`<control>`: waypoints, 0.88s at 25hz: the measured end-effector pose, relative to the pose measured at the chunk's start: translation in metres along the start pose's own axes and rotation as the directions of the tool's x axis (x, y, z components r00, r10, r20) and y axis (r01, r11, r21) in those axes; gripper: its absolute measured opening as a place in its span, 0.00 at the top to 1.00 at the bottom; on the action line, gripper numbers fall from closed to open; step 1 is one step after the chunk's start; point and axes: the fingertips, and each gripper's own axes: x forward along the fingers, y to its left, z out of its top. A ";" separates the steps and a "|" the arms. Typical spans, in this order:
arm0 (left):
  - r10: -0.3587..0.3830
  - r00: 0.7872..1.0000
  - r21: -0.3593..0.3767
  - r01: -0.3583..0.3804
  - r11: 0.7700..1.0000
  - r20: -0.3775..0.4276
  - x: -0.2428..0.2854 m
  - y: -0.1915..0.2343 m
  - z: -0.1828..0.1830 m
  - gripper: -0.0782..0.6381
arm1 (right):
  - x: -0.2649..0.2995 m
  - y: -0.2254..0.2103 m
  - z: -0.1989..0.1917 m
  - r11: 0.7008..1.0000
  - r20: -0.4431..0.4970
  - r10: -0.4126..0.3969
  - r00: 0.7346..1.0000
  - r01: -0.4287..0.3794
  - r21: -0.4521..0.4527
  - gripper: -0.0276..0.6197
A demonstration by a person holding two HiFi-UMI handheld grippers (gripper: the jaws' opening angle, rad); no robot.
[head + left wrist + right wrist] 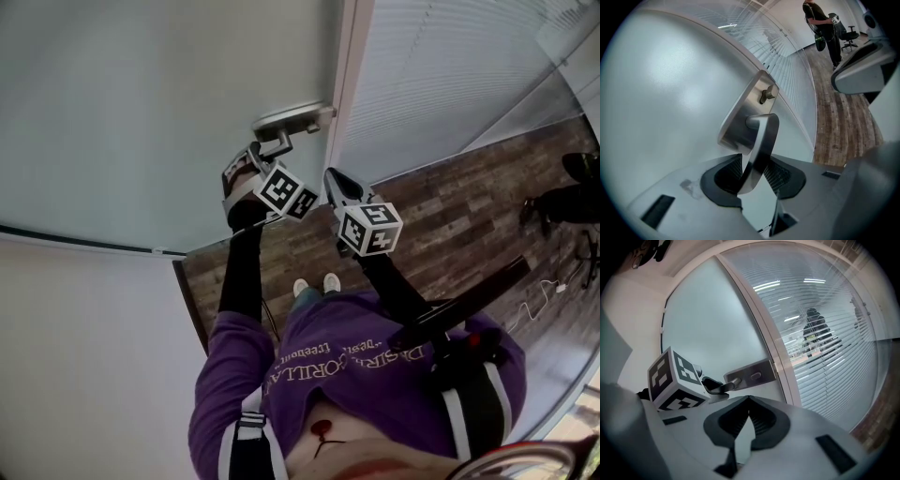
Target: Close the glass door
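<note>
The frosted glass door (141, 112) fills the head view from 9 to 12 o'clock. Its free edge lies against the white door frame (759, 319), so it looks shut or very nearly so. Whether the latch has caught cannot be told.

The steel handle plate (743, 119) sits on that edge, with a small thumb-turn knob (768, 93) at its 1 o'clock end. The lever handle (761, 136) curves out of the plate and runs down toward 6 o'clock.

The left gripper (754, 172) pinches this lever, with a ribbed pad against each side of the flat bar. Gripping the lever is probably the surest way to steer the whole pane, since the smooth glass offers nothing to grip. The gripper angles down onto the lever, which suits either pulling it or pressing it down to work the latch.

The right gripper (749, 401) hangs at 3 o'clock of the left one, near it but apart. Its jaws are pressed together at the tips with nothing between them. It touches neither door nor frame, and appears parked clear of the closing edge. From it, the left gripper's marker cube (672, 380) shows at 9 o'clock.

The slatted-blind partition (825, 333) spreads from 12 to 4 o'clock beyond the frame.
</note>
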 end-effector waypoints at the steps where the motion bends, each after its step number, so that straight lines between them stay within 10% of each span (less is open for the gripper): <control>1: 0.001 1.000 -0.003 -0.001 1.000 -0.004 0.002 0.001 0.000 0.71 | 0.003 0.000 0.003 1.000 0.002 -0.001 1.000 0.001 -0.002 0.96; 22: -0.045 0.996 -0.159 0.056 0.986 0.072 0.017 -0.002 0.005 0.71 | 0.032 -0.011 0.013 0.999 0.015 -0.050 0.999 0.050 -0.008 0.96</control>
